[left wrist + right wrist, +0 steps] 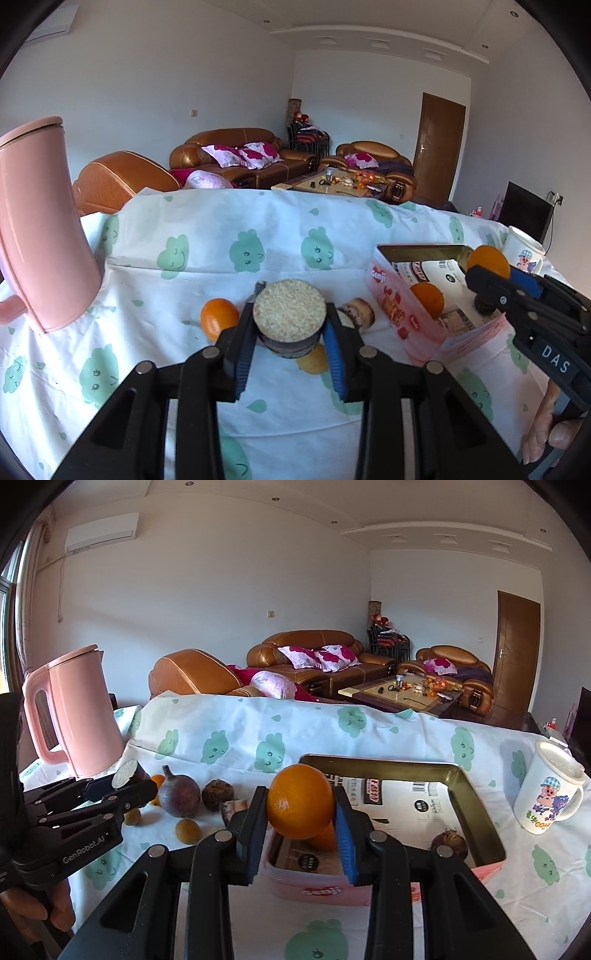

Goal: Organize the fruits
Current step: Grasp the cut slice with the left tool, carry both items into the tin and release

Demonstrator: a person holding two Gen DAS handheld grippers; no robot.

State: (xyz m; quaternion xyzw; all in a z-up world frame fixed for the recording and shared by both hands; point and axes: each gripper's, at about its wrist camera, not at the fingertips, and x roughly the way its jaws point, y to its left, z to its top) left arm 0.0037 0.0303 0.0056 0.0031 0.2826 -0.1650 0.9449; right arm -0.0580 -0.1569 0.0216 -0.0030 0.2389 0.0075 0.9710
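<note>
Your right tongs (301, 814) clamp an orange (299, 801) above the tin (476, 801), left tongs (290, 325) grip a cut sugarcane piece (290, 314) over the bench (147, 332).

I see an orange (300, 805) clamped in my right tool (300, 825), raised over the open pink tin (476, 805). The tin contains a second orange (427, 300) and a dark brown fruit (448, 843). My left tool (290, 345) grips a cut sugarcane piece (289, 317) above the table.
</note>
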